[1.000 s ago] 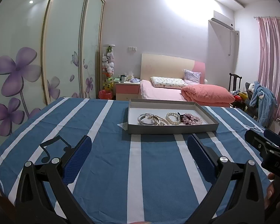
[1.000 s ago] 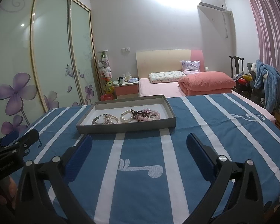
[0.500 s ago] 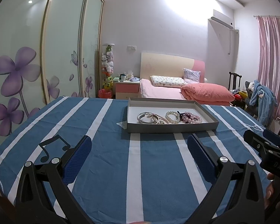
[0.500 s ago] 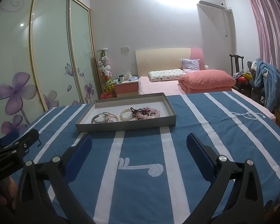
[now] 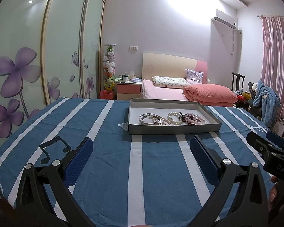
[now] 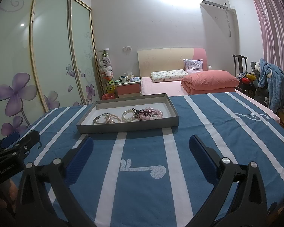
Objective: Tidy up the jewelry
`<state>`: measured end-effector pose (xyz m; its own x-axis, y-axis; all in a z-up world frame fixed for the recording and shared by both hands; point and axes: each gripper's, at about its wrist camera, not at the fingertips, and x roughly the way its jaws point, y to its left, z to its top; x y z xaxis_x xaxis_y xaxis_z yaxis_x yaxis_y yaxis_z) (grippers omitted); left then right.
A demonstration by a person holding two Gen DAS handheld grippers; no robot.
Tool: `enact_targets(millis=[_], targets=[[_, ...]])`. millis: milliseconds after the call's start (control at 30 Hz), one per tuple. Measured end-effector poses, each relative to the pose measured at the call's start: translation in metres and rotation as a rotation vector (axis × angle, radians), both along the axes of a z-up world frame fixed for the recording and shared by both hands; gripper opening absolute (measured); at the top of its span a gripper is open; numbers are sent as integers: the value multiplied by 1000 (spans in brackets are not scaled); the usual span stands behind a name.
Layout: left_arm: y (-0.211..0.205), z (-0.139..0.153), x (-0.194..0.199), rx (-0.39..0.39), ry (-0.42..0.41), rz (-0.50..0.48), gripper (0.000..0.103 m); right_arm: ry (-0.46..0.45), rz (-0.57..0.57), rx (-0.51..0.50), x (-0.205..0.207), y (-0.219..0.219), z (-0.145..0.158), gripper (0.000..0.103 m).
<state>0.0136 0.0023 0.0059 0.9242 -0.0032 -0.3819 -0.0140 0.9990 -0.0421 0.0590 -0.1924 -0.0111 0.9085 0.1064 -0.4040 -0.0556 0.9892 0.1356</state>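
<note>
You crept both wide-open, empty tools, left gripper (image 5: 141,155) and right gripper (image 6: 141,154), slightly closer to the tray (image 5: 172,129) ahead; jewelry (image 5: 171,118) was untouched.

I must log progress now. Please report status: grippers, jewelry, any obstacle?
Left hand-held gripper open, right open, both empty. Jewelry heaped in tray, untouched. Path clear.

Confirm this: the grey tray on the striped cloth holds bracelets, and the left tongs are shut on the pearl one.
Not quite. In the left wrist view the left tongs are open and empty, short of the grey tray. The pearl bracelet lies in the tray among the others.
</note>
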Motion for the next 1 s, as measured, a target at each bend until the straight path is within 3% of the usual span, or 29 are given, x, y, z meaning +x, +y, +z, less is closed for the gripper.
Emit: enact_targets(millis=[1000], targets=[[-2, -3, -1, 9, -5, 8, 101, 2, 0, 1, 0, 1, 0, 99]])
